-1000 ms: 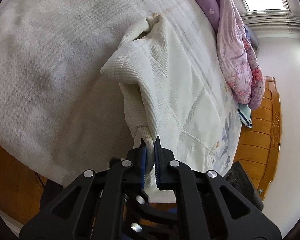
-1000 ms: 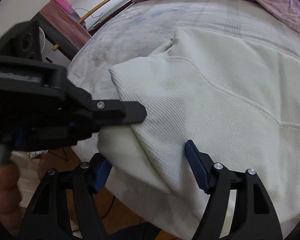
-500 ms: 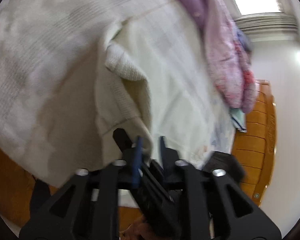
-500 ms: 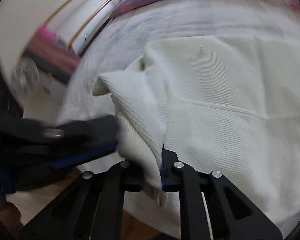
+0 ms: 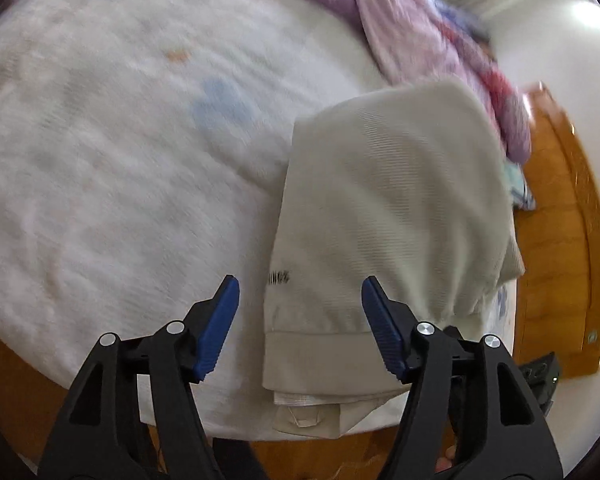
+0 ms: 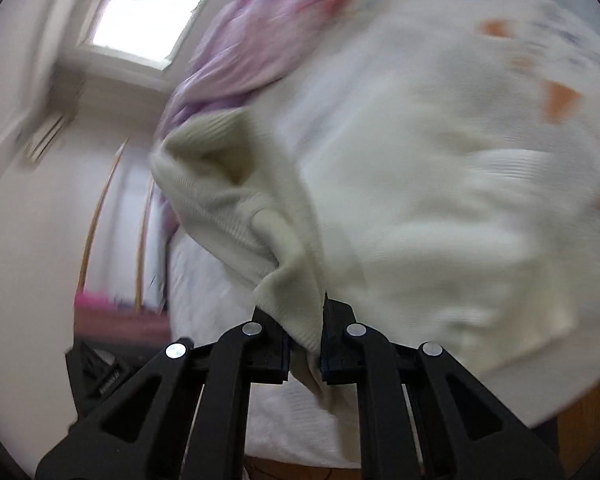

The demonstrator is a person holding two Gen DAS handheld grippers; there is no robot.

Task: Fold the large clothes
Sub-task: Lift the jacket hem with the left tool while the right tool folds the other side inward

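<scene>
A cream knit sweater (image 5: 388, 208) lies folded over itself on the white bed (image 5: 112, 152), near the bed's front edge. My left gripper (image 5: 300, 324) is open and empty, its blue pads on either side of the sweater's ribbed hem, just above it. In the right wrist view my right gripper (image 6: 304, 340) is shut on a bunched edge of the sweater (image 6: 236, 200) and holds it lifted above the bed. That view is blurred by motion.
A pink and purple quilt (image 5: 420, 36) is heaped along the far side of the bed. A wooden bed frame (image 5: 560, 248) runs along the right. A window (image 6: 148, 8) and white wall (image 6: 28, 216) show in the right wrist view.
My left gripper has let go of the sweater and opened wide. My right gripper closed on the sweater's edge and carried it across, folding the sweater over itself.
</scene>
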